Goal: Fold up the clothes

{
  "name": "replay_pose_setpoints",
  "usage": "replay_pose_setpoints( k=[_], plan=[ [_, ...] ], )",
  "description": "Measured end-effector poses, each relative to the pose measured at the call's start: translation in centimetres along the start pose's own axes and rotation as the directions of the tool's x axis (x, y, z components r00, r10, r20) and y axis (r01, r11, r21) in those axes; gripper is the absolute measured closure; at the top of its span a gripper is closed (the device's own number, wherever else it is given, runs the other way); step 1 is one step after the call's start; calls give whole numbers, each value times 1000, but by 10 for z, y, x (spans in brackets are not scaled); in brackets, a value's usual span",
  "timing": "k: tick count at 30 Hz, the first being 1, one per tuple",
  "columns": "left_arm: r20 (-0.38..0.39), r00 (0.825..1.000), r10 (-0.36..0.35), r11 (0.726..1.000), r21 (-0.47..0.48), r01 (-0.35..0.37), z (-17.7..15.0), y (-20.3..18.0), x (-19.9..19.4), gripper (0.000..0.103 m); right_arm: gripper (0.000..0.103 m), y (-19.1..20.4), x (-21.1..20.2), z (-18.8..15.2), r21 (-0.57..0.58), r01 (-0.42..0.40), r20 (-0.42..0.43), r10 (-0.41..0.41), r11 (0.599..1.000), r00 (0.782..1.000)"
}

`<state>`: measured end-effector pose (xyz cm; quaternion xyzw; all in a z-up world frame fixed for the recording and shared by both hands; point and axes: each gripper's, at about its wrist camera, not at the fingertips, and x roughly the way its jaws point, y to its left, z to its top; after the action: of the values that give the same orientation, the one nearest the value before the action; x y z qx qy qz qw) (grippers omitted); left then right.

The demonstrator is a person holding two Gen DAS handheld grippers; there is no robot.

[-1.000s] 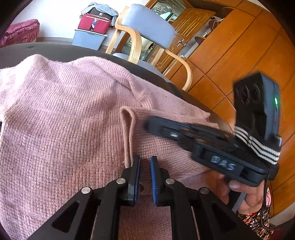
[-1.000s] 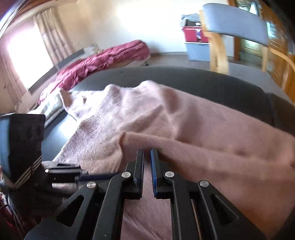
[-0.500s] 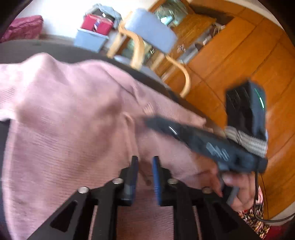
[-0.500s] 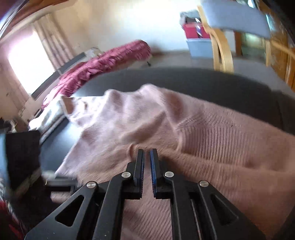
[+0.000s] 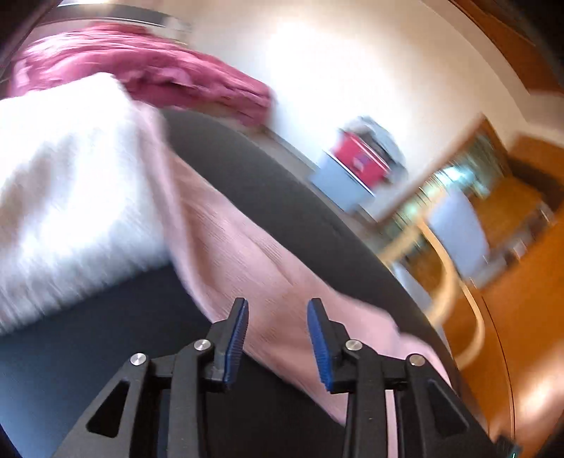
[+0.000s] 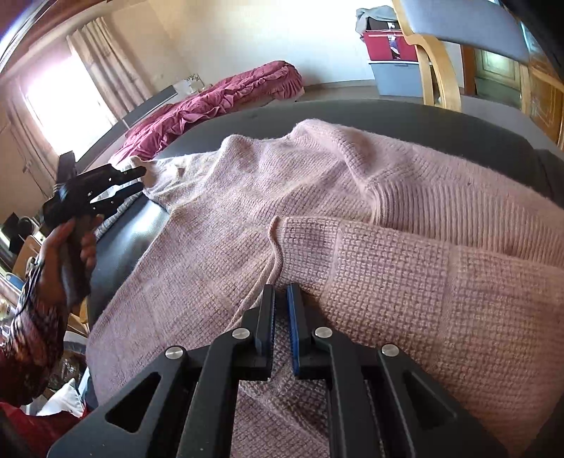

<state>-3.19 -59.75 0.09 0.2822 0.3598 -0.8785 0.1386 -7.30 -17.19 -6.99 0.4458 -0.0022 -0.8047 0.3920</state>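
Note:
A pink knit sweater (image 6: 317,197) lies spread on a dark table (image 6: 405,116). One sleeve (image 6: 405,267) is folded across its body. My right gripper (image 6: 281,303) is low over the sleeve cuff, its jaws nearly closed with a narrow gap and no cloth visibly between them. My left gripper (image 6: 135,179) shows in the right wrist view at the far left, by the sweater's other sleeve end (image 6: 151,172). In the blurred left wrist view the left gripper (image 5: 277,317) is open over that pink sleeve (image 5: 246,260), with nothing held.
A wooden chair with a grey seat (image 6: 458,31) stands behind the table. A red bag on a grey bin (image 6: 391,60) sits by the wall. A crimson blanket (image 6: 218,102) lies beyond the table's far left edge. A wooden cabinet (image 5: 511,282) is at the right.
My left gripper has swung from beside the right gripper to the sweater's far left sleeve and opened its jaws. The right gripper stays at the folded sleeve cuff.

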Motion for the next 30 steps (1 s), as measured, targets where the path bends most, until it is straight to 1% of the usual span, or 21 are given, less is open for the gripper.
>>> replay_pose_setpoints(
  k=[3, 4, 5, 7, 10, 13, 16, 17, 19, 22, 24, 25, 26, 27, 28, 29, 30],
  plan=[
    [61, 994, 95, 995, 5, -95, 27, 18, 10, 66, 95, 3, 5, 3, 14, -12, 3, 12, 1000, 1000],
    [72, 989, 133, 991, 10, -134, 35, 22, 13, 66, 95, 3, 5, 3, 18, -16, 4, 16, 1000, 1000],
    [75, 985, 156, 988, 12, -157, 41, 28, 17, 66, 95, 3, 5, 3, 23, -20, 5, 20, 1000, 1000],
    [64, 983, 175, 984, 17, -176, 52, 36, 26, 66, 95, 2, 6, 4, 30, -28, 6, 27, 999, 1000],
    [10, 983, 184, 982, 47, -184, 61, 39, 40, 66, 95, 0, 5, 3, 40, -38, 7, 38, 998, 999],
    [-15, 981, 192, 980, 60, -191, 69, 36, 55, 66, 95, -2, 4, 3, 53, -52, 10, 51, 997, 999],
    [-35, 975, 220, 973, 85, -216, 73, 29, 66, 66, 95, -4, 7, 4, 68, -67, 13, 67, 995, 998],
    [-39, 968, 247, 965, 99, -243, 73, 27, 70, 66, 95, -5, 7, 3, 73, -72, 14, 71, 995, 997],
    [-42, 947, 320, 941, 134, -312, 71, 21, 75, 66, 95, -7, 7, 3, 81, -81, 16, 80, 993, 997],
    [-42, 919, 393, 907, 179, -380, 70, 15, 76, 66, 95, -8, 9, 3, 89, -90, 18, 89, 992, 996],
    [-43, 897, 441, 880, 217, -422, 71, 9, 84, 66, 95, -9, 10, 3, 95, -97, 19, 96, 991, 995],
    [-48, 892, 449, 876, 222, -428, 71, 9, 87, 66, 95, -9, 10, 3, 99, -101, 19, 99, 990, 995],
    [-53, 894, 444, 879, 218, -424, 71, 11, 87, 66, 95, -10, 7, 2, 101, -104, 20, 102, 989, 995],
    [-55, 903, 426, 890, 208, -406, 70, 12, 84, 73, 95, -12, 6, 1, 105, -108, 21, 106, 989, 994],
    [-54, 914, 401, 902, 196, -384, 68, 12, 81, 91, 95, -13, 4, 0, 109, -112, 22, 110, 988, 994],
    [-52, 923, 381, 912, 185, -366, 66, 12, 79, 99, 95, -14, 3, 0, 113, -116, 23, 114, 987, 993],
    [-46, 936, 348, 927, 166, -337, 66, 13, 76, 98, 95, -15, 3, 0, 116, -120, 24, 118, 986, 993]
  ],
)
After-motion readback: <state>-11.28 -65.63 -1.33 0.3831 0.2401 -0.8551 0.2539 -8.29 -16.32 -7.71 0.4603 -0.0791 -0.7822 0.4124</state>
